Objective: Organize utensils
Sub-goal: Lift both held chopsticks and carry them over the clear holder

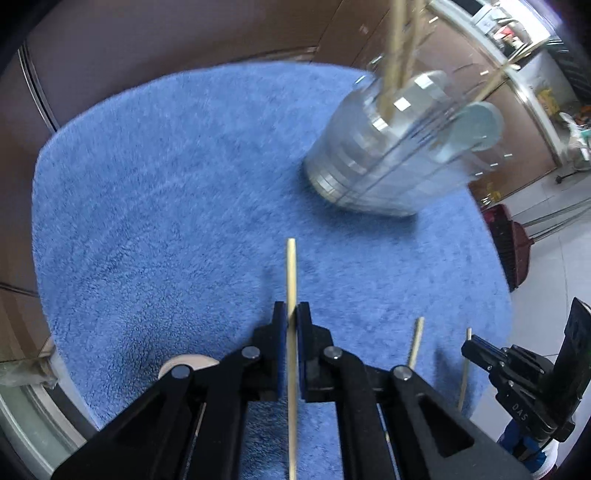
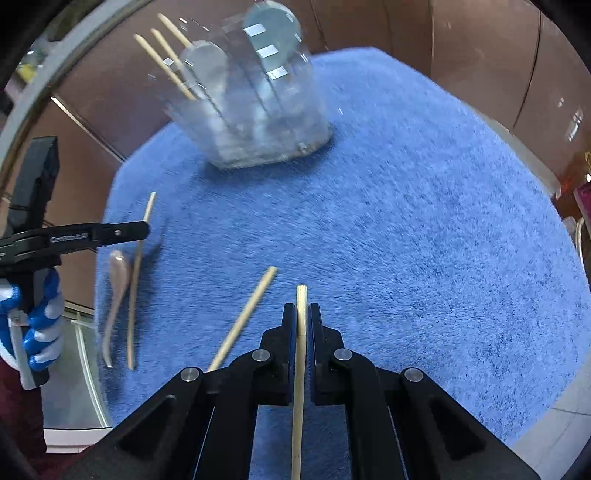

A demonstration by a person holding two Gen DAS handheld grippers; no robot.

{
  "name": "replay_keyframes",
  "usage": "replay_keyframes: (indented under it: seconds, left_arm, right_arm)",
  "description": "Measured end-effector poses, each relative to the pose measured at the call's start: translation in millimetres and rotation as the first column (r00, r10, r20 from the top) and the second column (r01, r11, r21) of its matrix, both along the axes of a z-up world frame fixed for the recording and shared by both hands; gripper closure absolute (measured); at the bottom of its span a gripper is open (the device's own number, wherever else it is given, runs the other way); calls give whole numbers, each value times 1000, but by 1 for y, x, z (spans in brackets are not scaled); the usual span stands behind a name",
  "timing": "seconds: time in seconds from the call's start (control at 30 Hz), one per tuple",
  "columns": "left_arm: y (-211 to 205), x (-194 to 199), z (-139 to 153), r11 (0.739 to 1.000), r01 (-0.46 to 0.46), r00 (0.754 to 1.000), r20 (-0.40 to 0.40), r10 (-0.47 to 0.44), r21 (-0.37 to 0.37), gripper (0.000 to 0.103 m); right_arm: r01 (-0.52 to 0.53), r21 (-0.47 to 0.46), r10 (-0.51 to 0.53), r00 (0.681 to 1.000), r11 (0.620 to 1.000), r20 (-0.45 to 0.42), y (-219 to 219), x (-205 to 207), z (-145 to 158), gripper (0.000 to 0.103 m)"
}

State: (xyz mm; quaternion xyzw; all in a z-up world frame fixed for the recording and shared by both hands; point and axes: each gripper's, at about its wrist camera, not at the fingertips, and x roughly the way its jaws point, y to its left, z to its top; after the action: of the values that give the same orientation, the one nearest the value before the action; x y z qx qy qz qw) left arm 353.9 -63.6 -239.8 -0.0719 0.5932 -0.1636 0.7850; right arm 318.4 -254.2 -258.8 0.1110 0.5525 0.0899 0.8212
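A blue fleecy mat (image 2: 406, 221) carries a clear utensil holder (image 2: 258, 110). Nearer than the holder lie a loose chopstick (image 2: 243, 317) and a pale spoon (image 2: 116, 295).

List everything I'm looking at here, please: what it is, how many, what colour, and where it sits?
Mat: one, blue and fluffy, covering the table.
Clear holder: one, see-through, at the far end of the mat; it is blurred.
Chopsticks in holder: three visible, pale wood, sticking up at its left side.
Grey utensils in holder: two rounded grey heads, standing up in the middle.
Loose chopstick: one, pale wood, lying on the mat near the right gripper.
Spoon: one, pinkish, lying at the mat's left edge.
Held chopsticks: two, pale wood, one in the left gripper, one in the right.
Left gripper: black, shut on a chopstick.
Right gripper: black, shut on a chopstick.
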Motion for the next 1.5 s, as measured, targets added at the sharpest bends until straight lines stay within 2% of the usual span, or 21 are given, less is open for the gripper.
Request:
replay_keyframes:
  seconds: [0.3, 0.47, 0.7, 0.83, 0.97, 1.13, 1.37, 1.43, 1.5]
  left_arm:
    - [20, -32, 52, 999, -22, 979, 202, 27, -29, 99]
    - [26, -54, 78, 997, -40, 961, 269, 57, -68, 99]
    - [21, -94, 114, 997, -35, 928, 367, 61, -76, 99]
    - [27, -118, 141, 994, -40, 901, 426, 81, -105, 99]
    - [33, -135, 172, 990, -44, 864, 493, 105, -134, 99]
    - [37, -152, 213, 986, -41, 795, 592, 130, -162, 99]
    - [34, -159, 261, 969, -25, 694, 694, 194, -246, 99]
    - [29, -155, 271, 965, -17, 672, 712, 204, -261, 99]
    - [26, -149, 276, 961, -13, 661, 719, 215, -275, 99]
  right_arm:
    - [-2, 34, -5, 977, 999, 212, -10, -56, 55, 98]
    - [9, 52, -25, 950, 999, 310, -12, -87, 73, 98]
    - [16, 55, -39, 894, 998, 447, -6, -118, 112, 98]
    - [15, 52, -40, 845, 999, 532, 3, -141, 139, 98]
    - [16, 53, -46, 786, 998, 617, 8, -163, 169, 98]
    - [14, 60, -52, 710, 998, 702, 15, -179, 199, 98]
    - [11, 83, -71, 632, 997, 772, 14, -172, 227, 98]
    - [5, 86, -71, 612, 996, 788, 15, -165, 233, 98]
    - [6, 82, -70, 591, 997, 804, 17, -158, 238, 98]
